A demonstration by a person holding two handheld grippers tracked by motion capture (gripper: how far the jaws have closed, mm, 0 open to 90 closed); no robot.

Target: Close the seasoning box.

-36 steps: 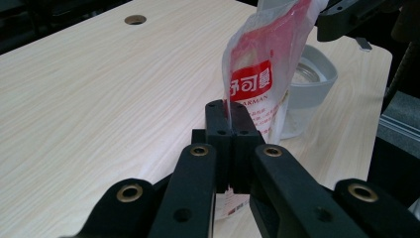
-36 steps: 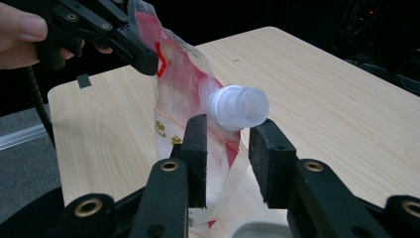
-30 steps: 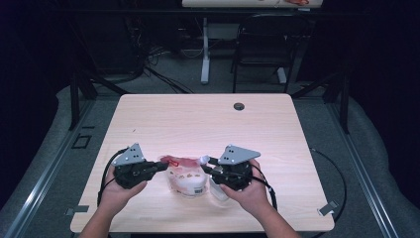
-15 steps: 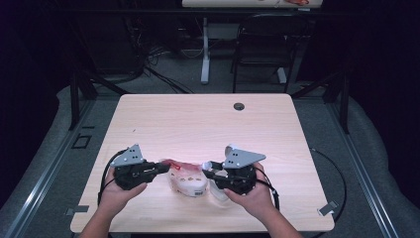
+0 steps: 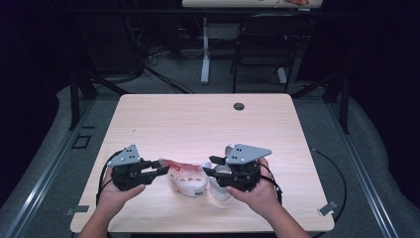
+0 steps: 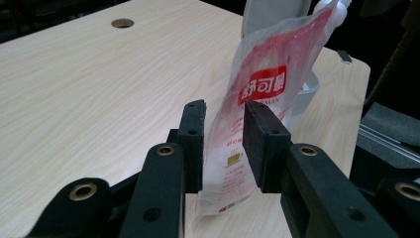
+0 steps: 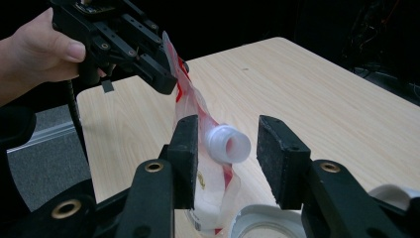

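My hands sit low at the near edge, claws facing each other. Left claw and right claw, both just spreading, flank one pouch, unpinched; one lid.

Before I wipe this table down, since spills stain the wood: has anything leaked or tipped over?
No spill shows. The red-and-clear plastic spout pouch stands between both grippers' open pads, its white spout uncapped and pointing sideways, so it could leak. A round white lid lies on the light wooden table beside it.
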